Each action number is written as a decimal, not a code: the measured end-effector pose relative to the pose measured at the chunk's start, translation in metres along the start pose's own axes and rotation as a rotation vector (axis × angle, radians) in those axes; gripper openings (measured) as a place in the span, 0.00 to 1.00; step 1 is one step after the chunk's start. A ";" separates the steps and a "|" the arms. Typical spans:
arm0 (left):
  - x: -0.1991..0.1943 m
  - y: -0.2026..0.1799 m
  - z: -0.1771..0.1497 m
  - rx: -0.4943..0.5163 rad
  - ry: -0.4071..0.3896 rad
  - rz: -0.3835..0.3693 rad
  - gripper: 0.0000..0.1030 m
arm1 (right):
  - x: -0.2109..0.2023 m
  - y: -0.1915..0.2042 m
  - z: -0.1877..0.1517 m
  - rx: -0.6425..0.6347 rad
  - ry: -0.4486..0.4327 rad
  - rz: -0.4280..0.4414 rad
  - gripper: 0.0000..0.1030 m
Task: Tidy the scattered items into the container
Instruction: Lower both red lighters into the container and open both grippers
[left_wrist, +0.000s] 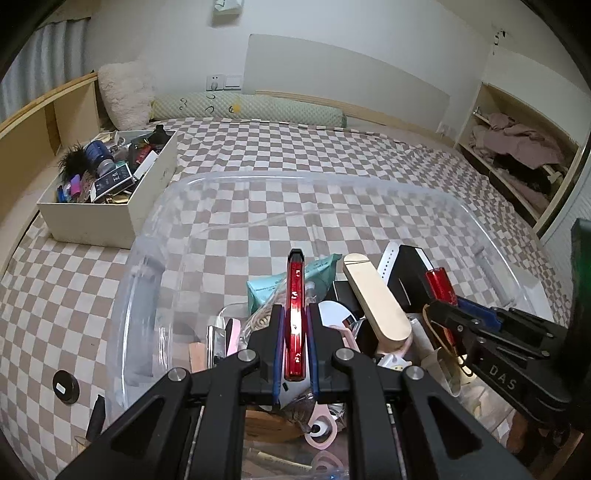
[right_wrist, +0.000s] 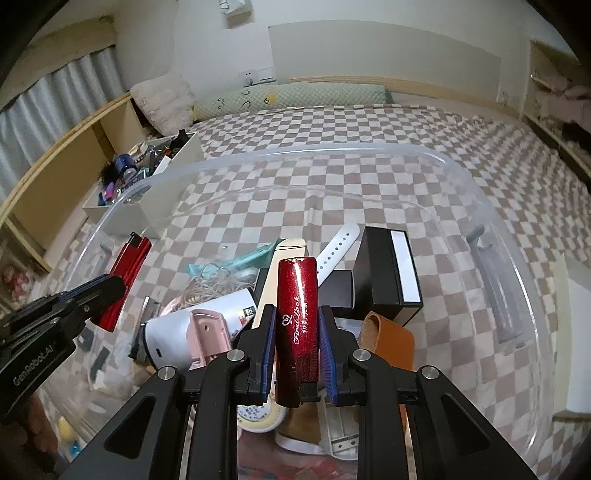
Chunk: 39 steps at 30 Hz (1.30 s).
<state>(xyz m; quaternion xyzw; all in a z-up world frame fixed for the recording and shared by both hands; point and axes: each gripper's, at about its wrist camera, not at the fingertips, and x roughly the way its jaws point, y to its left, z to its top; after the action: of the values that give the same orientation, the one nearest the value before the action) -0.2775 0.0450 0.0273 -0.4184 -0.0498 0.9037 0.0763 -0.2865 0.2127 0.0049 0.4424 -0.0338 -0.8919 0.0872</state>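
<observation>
My left gripper is shut on a slim red lighter with a black top, held upright over the clear plastic container. In the right wrist view the same lighter sticks up from the left gripper at the left. My right gripper is shut on a glittery dark red case with white lettering, also above the container. From the left wrist view, the right gripper comes in from the right with the red case.
Inside the container lie a black box, a white strap, a tan leather piece, a cream flat case and a teal packet. A white cardboard box of odds and ends sits back left on the checkered bed. A black disc lies outside, front left.
</observation>
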 end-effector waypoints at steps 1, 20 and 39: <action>0.001 0.000 0.000 0.000 0.001 0.003 0.11 | -0.001 0.000 0.000 0.001 -0.001 0.008 0.22; 0.011 0.005 -0.004 0.003 0.025 0.049 0.11 | -0.008 0.004 0.005 0.011 -0.003 0.040 0.22; 0.007 0.011 -0.005 -0.047 0.032 0.060 0.47 | -0.004 0.001 0.003 0.042 0.023 0.062 0.22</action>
<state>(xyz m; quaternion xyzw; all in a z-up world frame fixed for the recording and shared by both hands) -0.2797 0.0360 0.0172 -0.4359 -0.0570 0.8973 0.0400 -0.2868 0.2122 0.0099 0.4531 -0.0651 -0.8828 0.1057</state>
